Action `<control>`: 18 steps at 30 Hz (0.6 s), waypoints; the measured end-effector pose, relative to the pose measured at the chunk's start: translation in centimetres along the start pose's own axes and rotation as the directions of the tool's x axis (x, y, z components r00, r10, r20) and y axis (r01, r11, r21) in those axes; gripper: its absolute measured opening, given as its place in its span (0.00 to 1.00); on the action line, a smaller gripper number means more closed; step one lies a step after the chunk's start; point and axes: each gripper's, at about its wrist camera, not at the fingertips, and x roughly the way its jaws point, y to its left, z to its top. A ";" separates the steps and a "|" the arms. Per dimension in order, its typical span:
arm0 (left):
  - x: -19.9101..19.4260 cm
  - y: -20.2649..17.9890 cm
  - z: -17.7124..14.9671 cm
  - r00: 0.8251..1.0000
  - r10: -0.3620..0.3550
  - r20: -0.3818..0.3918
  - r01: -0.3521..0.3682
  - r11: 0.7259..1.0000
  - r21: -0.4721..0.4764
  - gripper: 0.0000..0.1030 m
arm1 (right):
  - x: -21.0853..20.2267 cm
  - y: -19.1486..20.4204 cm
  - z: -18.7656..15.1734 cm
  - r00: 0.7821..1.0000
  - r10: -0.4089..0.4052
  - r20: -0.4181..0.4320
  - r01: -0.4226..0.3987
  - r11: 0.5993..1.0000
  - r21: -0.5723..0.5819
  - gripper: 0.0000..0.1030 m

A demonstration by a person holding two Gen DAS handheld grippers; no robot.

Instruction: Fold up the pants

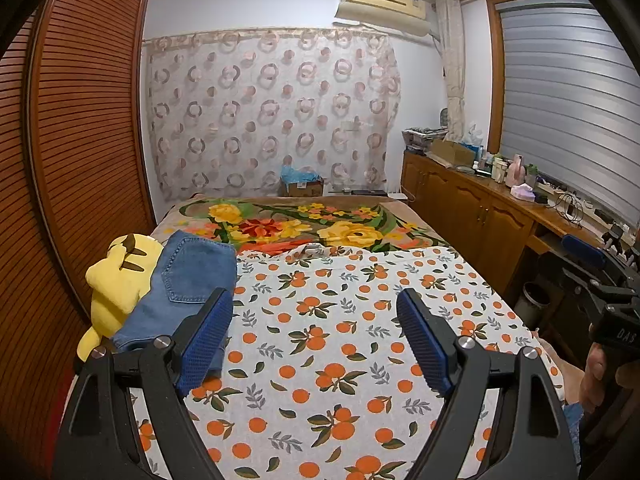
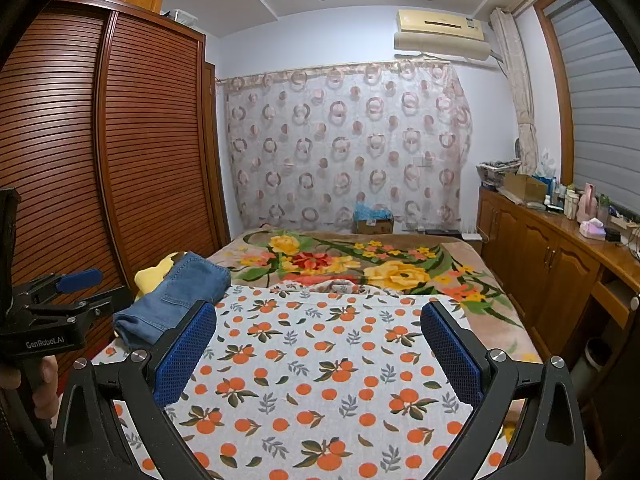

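Folded blue jeans (image 1: 182, 292) lie at the left edge of the bed, partly on a yellow plush toy (image 1: 114, 276); they also show in the right wrist view (image 2: 176, 296). My left gripper (image 1: 316, 312) is open and empty above the orange-print sheet (image 1: 332, 340), its left finger just in front of the jeans. My right gripper (image 2: 318, 326) is open and empty above the same sheet (image 2: 320, 380), to the right of the jeans. Each gripper shows at the edge of the other's view: the right one (image 1: 600, 276), the left one (image 2: 60, 300).
A floral blanket (image 1: 300, 224) covers the far half of the bed. A slatted brown wardrobe (image 1: 80, 140) stands close on the left. A wooden cabinet (image 1: 472, 208) with clutter runs along the right, with a bin (image 1: 530, 300) beside it.
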 end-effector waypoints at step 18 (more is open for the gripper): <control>-0.1 0.1 0.1 1.000 -0.001 0.000 0.001 1.000 0.001 0.82 | 0.2 0.1 0.0 1.000 -0.001 -0.002 0.001 1.000 0.005 0.99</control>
